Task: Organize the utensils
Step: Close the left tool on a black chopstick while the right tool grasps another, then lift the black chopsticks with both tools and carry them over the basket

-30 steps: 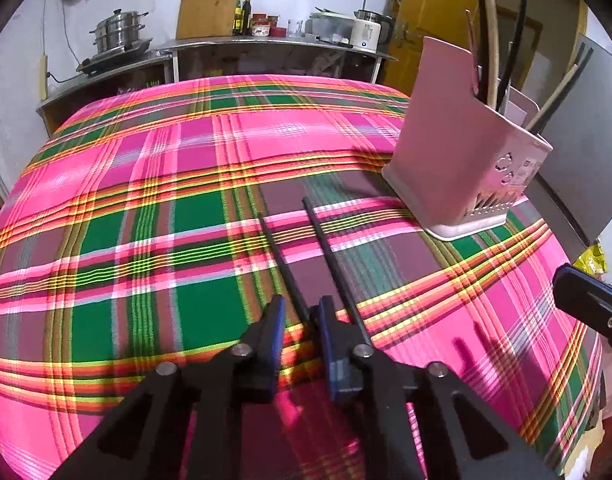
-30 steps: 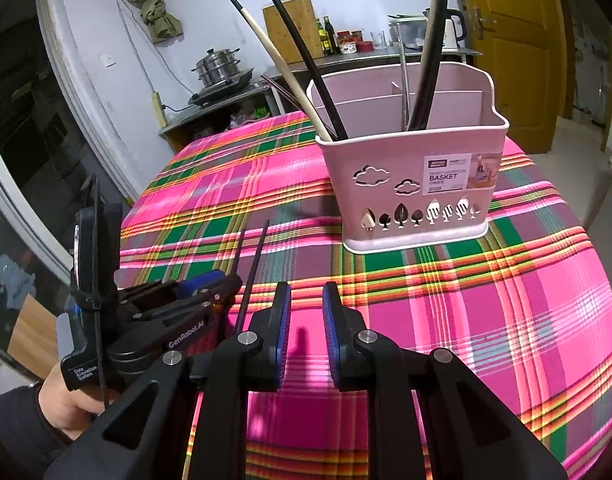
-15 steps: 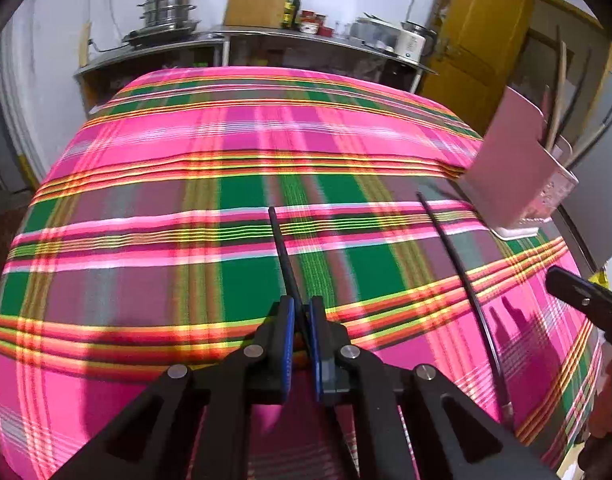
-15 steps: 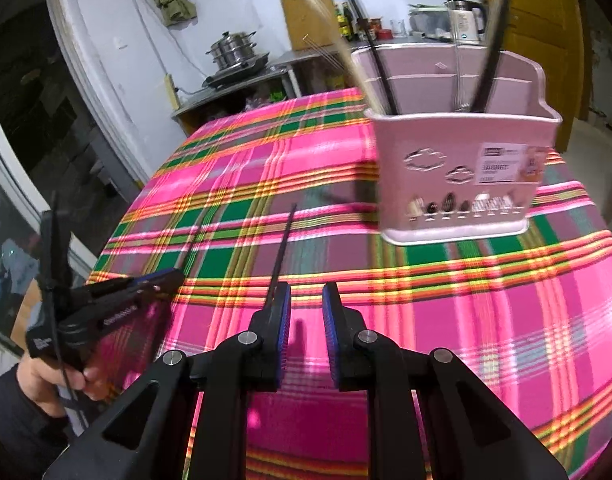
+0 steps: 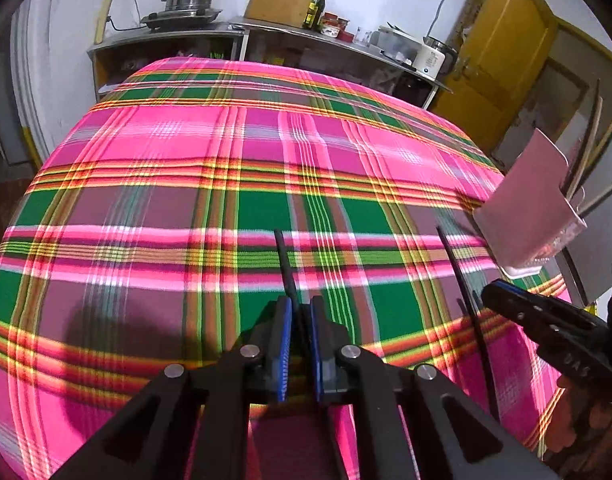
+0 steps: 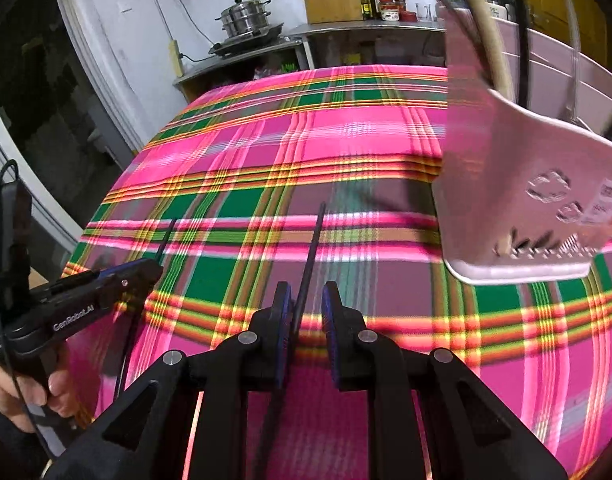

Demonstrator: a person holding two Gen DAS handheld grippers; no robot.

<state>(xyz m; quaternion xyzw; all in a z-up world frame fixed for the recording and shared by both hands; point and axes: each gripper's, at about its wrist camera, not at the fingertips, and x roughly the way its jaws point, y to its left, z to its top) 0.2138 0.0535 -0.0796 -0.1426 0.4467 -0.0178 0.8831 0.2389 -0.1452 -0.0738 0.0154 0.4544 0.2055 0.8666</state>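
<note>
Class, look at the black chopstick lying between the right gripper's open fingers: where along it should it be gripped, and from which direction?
Grip the black chopstick on its near part, where the right gripper already straddles it. Come from above, fingers closing across its thin width: it lies flat on the tablecloth, pointing away, so only its sides offer purchase.

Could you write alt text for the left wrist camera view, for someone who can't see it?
The left gripper holds a black chopstick above a pink plaid tablecloth. A second chopstick, the right gripper and a pink utensil basket sit at right.
</note>
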